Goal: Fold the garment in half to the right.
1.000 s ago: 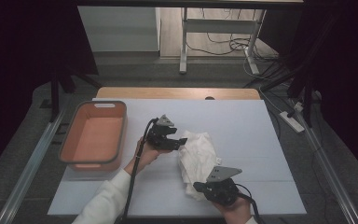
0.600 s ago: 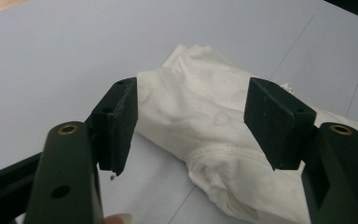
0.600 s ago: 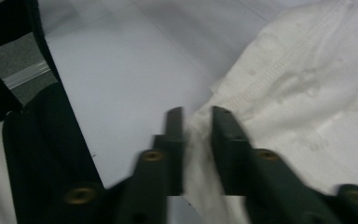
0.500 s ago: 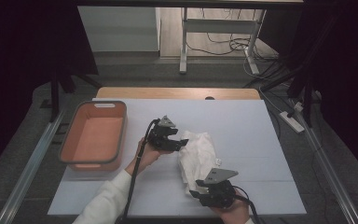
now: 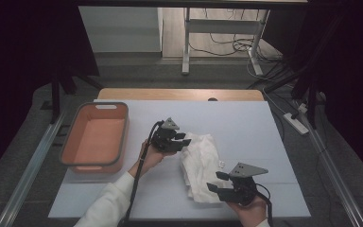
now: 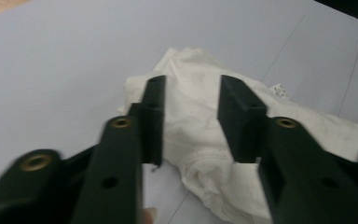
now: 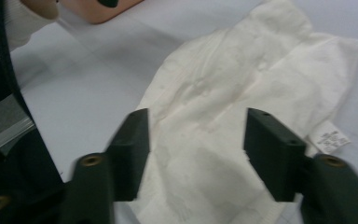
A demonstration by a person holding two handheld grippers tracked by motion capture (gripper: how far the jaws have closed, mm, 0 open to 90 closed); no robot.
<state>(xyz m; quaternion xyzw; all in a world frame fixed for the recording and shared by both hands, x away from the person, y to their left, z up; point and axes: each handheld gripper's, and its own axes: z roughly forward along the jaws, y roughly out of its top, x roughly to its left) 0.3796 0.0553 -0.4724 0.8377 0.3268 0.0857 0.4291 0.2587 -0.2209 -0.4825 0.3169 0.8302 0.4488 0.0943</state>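
Since the earlier frames, right gripper (image 5: 219, 182) has shifted slightly left along the near end of the white garment (image 5: 202, 165); left gripper (image 5: 185, 139) is much where it was, at the far-left corner of the cloth.

Left jaws: parted moderately, nothing between them. In the left gripper view they straddle the air above a bunched, rolled hem of the garment (image 6: 205, 154); contact with the fabric cannot be told.

Right jaws: spread wide, holding nothing. In the right gripper view the garment (image 7: 242, 107) lies flat beneath and beyond them.

Garment: off-white, thin, creased, loosely crumpled into an elongated heap with soft folds. Small white label (image 7: 330, 138) sticks out at one edge; print on it too small to read. Faint greyish marks on the weave.

Position: garment lies on the pale table cover (image 5: 246, 123), right of centre, toward the near half, between the two grippers. Orange bin (image 5: 94, 139) sits at the left side of the table, well apart from the cloth. White sleeve (image 5: 106, 203) on the person's left forearm.
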